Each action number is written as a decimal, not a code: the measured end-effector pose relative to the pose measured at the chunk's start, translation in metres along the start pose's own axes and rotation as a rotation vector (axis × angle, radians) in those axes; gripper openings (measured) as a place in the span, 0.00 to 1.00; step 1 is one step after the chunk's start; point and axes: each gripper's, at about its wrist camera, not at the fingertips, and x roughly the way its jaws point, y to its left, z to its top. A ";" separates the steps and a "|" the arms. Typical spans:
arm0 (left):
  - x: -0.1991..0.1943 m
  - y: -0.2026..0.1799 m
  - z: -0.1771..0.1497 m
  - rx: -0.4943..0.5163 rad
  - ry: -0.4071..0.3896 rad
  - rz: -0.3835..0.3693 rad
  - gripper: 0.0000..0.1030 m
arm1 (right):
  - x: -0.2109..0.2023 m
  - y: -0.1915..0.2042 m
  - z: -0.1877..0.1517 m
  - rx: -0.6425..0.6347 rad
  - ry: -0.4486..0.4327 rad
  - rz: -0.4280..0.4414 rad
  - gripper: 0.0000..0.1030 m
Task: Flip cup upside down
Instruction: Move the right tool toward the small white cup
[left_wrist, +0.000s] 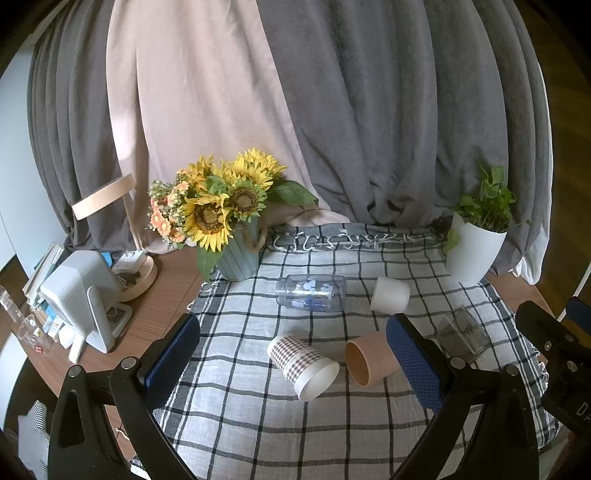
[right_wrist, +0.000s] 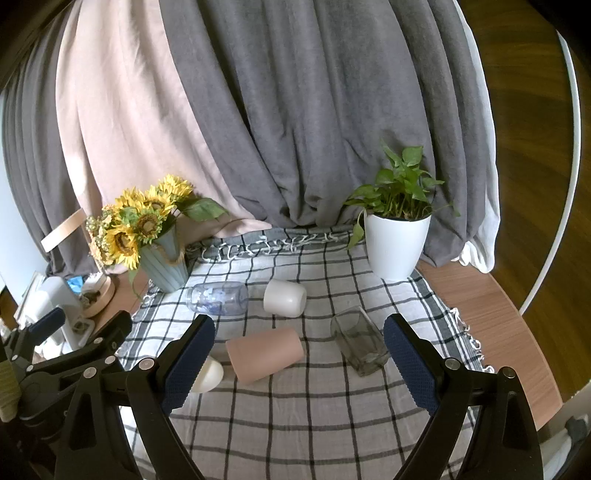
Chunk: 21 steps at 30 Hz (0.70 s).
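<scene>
Cups lie tipped over across the checked cloth (right_wrist: 314, 417), five of them, and we cannot tell which one the task means. In the middle of the right wrist frame the pink cup (right_wrist: 264, 354) rests on its side, mouth toward the lower left; in the left wrist frame it sits at centre right, partly behind the blue pad of the right-hand finger. Just beside it at lower centre of the left wrist frame lies the houndstooth paper cup (left_wrist: 301, 365), its white rim turned toward the bottom of the frame; the gap between the two is small, and we cannot say whether they touch. Above them, toward the upper middle, the white cup (left_wrist: 389, 295) and the clear printed bottle (left_wrist: 310, 294) lie on their sides near each other but apart. The square glass tumbler (right_wrist: 360, 341) lies tilted at right of centre in the right wrist frame.

We hold the left gripper (left_wrist: 293, 363) spread wide, gripping nothing — its pads frame the paper cup and the pink cup. The right gripper (right_wrist: 299, 356) is likewise wide apart and bare, with the pink cup and the tumbler between its pads.

At the far edge of the cloth stand the sunflower vase (left_wrist: 238, 254) at upper left and the white plant pot (right_wrist: 397, 243) at upper right — grey and pink curtains (right_wrist: 295, 110) hang behind
</scene>
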 end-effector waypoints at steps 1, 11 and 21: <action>0.000 -0.001 0.000 0.000 0.000 0.001 1.00 | -0.001 -0.001 0.000 -0.001 0.000 0.002 0.90; 0.000 -0.002 0.002 -0.003 0.007 0.012 1.00 | -0.001 0.000 0.001 -0.006 0.003 0.008 0.90; 0.000 -0.002 0.002 -0.006 0.007 0.019 1.00 | 0.001 -0.002 0.001 -0.015 0.008 0.021 0.90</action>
